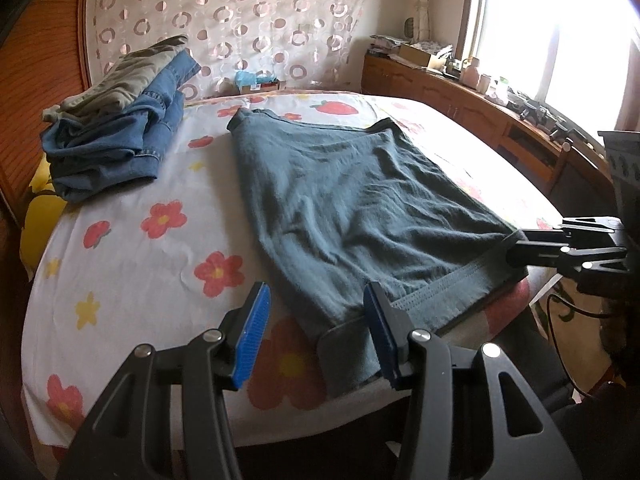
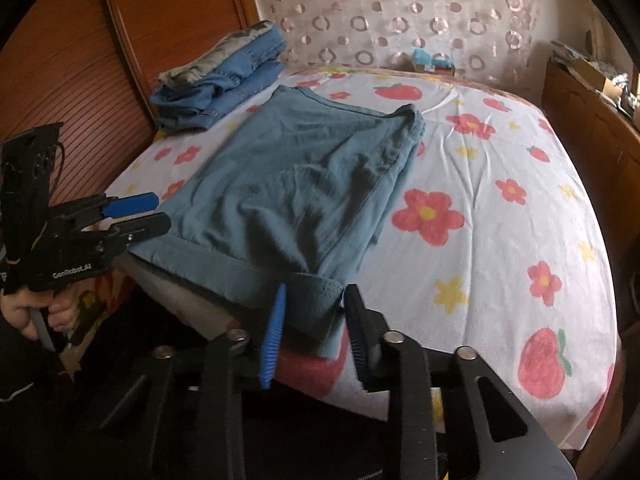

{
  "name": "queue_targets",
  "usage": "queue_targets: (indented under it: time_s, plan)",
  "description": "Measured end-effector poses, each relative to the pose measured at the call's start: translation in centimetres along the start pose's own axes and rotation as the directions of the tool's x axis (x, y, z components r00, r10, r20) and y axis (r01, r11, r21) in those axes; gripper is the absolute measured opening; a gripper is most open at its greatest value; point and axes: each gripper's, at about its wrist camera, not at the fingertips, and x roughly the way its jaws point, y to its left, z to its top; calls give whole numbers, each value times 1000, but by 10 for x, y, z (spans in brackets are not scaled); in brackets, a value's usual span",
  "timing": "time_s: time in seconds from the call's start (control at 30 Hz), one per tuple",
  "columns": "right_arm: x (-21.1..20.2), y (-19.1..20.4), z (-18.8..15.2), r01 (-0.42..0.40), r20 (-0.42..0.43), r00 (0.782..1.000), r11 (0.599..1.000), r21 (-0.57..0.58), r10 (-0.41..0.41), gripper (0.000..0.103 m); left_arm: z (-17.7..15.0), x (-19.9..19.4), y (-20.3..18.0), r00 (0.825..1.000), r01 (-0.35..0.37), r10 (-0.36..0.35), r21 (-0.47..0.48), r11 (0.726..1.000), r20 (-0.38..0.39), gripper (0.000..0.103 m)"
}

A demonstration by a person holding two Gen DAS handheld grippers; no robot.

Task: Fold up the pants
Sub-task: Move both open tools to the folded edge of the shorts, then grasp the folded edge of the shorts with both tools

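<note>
A pair of teal-grey pants lies folded flat on the flowered bed sheet, its hemmed edge at the near edge of the bed. In the right wrist view the pants run from the near edge toward the headboard. My left gripper is open at the near left corner of the pants, one pad on the fabric's edge; it also shows in the right wrist view. My right gripper is open, with the near right corner of the hem between its pads. It also shows in the left wrist view.
A stack of folded jeans and khaki pants sits at the far left of the bed by the wooden wall panel. A wooden cabinet with clutter runs under the window on the right. A small box lies by the headboard.
</note>
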Motion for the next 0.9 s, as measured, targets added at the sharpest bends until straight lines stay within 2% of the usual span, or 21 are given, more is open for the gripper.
queue_targets:
  time_s: [0.07, 0.23, 0.4, 0.47, 0.63, 0.9]
  plan:
    - [-4, 0, -1, -10, 17, 1000, 1000, 0, 10, 14, -1, 2, 0, 1000, 2, -2, -3, 1000, -4, 48]
    - [-12, 2, -4, -13, 34, 999, 1000, -2, 13, 13, -3, 0, 1, 1000, 15, -15, -18, 1000, -5, 48]
    - [-6, -1, -6, 9, 27, 1000, 1000, 17, -10, 21, -4, -6, 0, 999, 41, -40, -26, 999, 13, 48]
    - [-4, -3, -6, 23, 27, 999, 999, 26, -23, 31, -5, -8, 0, 999, 52, -52, -27, 998, 14, 47]
    - [4, -6, -9, 26, 3, 1000, 999, 40, -27, 34, -11, -7, -4, 998, 61, -61, -15, 998, -5, 39]
    - [8, 2, -15, 14, 0, 1000, 1000, 4, -14, 35, -19, -7, -7, 997, 77, -77, -6, 997, -22, 39]
